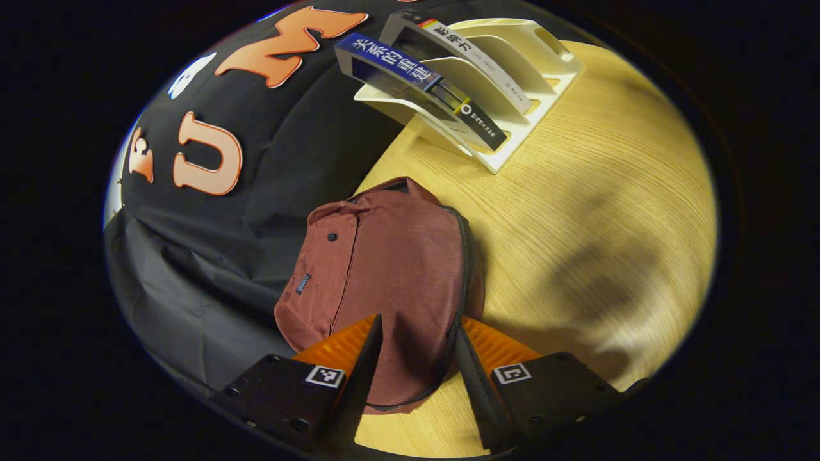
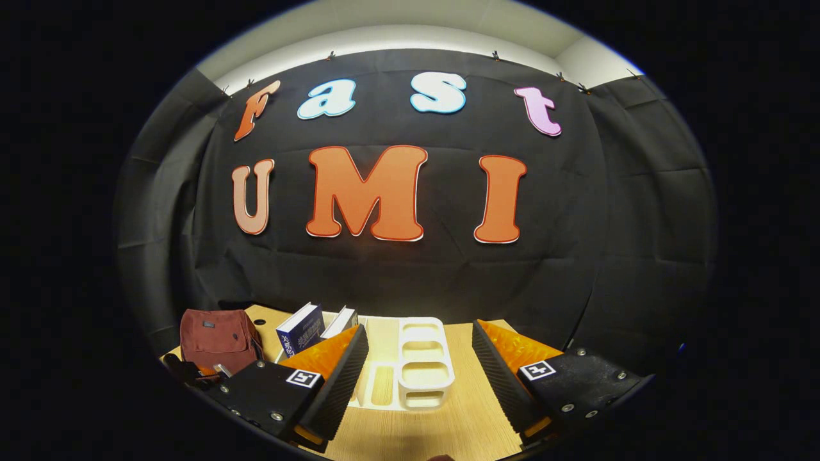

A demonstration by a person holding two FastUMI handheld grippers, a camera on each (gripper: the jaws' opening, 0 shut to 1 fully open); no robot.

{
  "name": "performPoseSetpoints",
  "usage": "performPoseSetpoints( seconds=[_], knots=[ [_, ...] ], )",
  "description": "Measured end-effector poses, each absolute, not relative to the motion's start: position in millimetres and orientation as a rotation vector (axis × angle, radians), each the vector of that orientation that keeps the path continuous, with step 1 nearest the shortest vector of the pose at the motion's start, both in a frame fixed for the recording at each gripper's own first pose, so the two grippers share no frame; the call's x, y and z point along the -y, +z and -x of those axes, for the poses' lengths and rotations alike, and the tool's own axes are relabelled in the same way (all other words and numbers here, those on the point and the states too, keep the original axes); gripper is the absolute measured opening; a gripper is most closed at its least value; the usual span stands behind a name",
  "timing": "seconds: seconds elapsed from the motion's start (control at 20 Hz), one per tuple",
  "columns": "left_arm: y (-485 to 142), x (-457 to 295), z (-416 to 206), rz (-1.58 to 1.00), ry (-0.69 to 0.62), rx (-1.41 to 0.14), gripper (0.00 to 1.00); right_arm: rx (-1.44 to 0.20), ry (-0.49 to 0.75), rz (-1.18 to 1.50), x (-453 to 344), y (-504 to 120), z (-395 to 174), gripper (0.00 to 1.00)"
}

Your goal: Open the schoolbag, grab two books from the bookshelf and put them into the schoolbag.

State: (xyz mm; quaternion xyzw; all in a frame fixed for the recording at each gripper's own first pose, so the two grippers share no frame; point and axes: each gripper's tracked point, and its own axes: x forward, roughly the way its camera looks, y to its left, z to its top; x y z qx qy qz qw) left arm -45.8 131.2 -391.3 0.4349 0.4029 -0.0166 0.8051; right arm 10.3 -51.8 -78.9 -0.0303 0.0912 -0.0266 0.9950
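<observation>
Schoolbag (image 1: 384, 269): lying zipped on the wooden surface (image 1: 576, 224). Left gripper (image 1: 416, 358): fingers spreading apart over it. Two books (image 1: 416, 77): standing in bookshelf (image 2: 419, 365). Right gripper (image 2: 419, 378): fingers standing apart.

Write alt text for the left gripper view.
The left gripper, fingers spread, hovers over a closed reddish-brown schoolbag on a wooden table. Behind, a white bookshelf holds two leaning books.

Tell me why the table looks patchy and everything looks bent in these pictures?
In the left gripper view, soft shadows darken the table beside the schoolbag, and the fisheye lens curves the bookshelf. In the right gripper view, the wall bulges and the light is dimmer low down.
</observation>
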Motion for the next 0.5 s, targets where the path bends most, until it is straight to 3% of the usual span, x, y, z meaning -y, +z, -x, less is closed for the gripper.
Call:
performPoseSetpoints(
  seconds=[0.1,0.15,0.2,0.3,0.5],
  knots=[
    [-393.1,-127.1,46.3,-0.929,-0.061,-0.886,0.62,-0.188,-0.053,0.060,53.0,-81.6,-10.0,0.97],
    [-393.6,-123.6,45.6,-0.946,-0.080,-0.893,0.43,-0.190,-0.053,0.060,55.1,-83.5,-10.7,0.97],
    [-389.9,-122.1,45.7,-0.961,-0.095,-0.887,0.31,-0.193,-0.050,0.058,54.6,-84.5,-11.6,0.96],
    [-384.7,-120.1,40.8,-0.967,-0.105,-0.880,0.17,-0.196,-0.041,0.054,52.1,-84.5,-13.4,0.97],
    [-363.5,-125.0,36.9,-0.872,-0.107,-0.917,0.06,-0.199,-0.021,0.054,50.7,-86.4,-14.9,0.97]
  ],
)
